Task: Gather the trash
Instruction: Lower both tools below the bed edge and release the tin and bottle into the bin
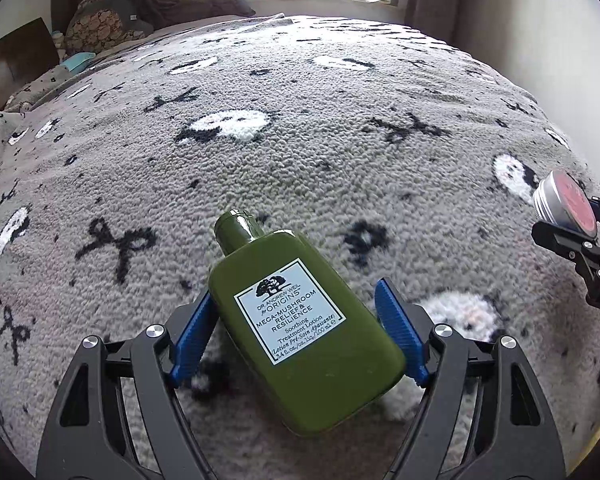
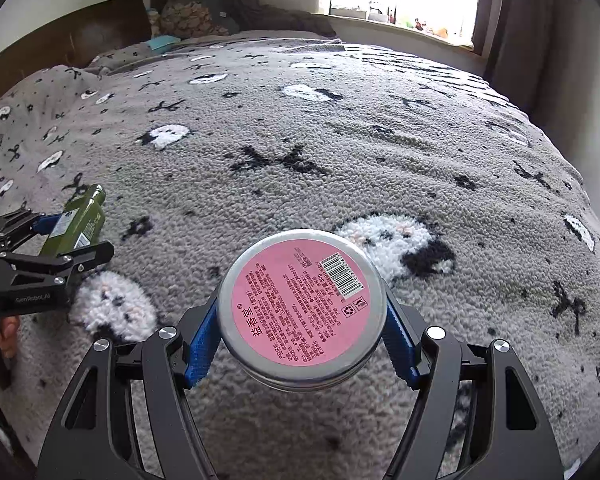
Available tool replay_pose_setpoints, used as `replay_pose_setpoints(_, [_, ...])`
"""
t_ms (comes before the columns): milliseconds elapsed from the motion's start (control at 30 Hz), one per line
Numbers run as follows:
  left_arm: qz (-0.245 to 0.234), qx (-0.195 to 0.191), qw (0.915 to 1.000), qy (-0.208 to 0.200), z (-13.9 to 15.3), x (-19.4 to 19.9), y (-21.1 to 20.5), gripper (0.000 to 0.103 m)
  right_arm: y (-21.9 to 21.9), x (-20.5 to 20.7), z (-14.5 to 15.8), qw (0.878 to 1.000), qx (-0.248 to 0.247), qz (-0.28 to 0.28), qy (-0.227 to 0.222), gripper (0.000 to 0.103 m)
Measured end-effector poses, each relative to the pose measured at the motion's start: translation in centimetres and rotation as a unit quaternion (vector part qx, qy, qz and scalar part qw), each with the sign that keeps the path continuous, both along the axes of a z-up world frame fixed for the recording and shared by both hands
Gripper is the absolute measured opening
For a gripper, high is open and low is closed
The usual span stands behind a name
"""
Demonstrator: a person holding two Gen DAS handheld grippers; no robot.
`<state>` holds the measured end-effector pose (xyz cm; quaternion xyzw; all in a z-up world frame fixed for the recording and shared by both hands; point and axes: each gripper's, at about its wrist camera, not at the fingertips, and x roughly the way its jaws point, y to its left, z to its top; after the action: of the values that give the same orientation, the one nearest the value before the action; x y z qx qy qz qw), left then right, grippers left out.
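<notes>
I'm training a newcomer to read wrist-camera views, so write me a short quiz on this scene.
1. True or false: the right gripper is closed on a round tin with a pink label.
2. What lies between the fingers of the left gripper? A) a green bottle B) a paper cup C) a crumpled tissue
3. What surface lies beneath both grippers?

Key: 1 true; 2 A; 3 a grey fleecy blanket with black bows and white patches.
</notes>
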<state>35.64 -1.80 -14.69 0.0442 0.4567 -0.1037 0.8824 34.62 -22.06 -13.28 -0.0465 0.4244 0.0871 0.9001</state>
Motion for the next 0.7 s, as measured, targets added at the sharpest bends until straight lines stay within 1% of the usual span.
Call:
replay_pose_setpoints(167, [-0.016,-0.011,0.9997,-0.013,1.9,-4.7,0.0,0.074,0.4,-4.4,1.4,1.0,0.005,-0.002,-0.008,0.071])
replay_pose_setpoints(467, [-0.056,-0.027,0.9963,-0.06,6.8,-13.4,-0.7,0.074,1.1,-13.0,4.2,0.999,0.02,-0.012,-0.031,0.071])
replay_pose_setpoints(700, [-0.073,-0.036,0.9929,-0.086,8.9,-19.9,-0.6,0.074,1.4,-19.2,6.3,0.998,0.032,-0.016,-0.058,0.071])
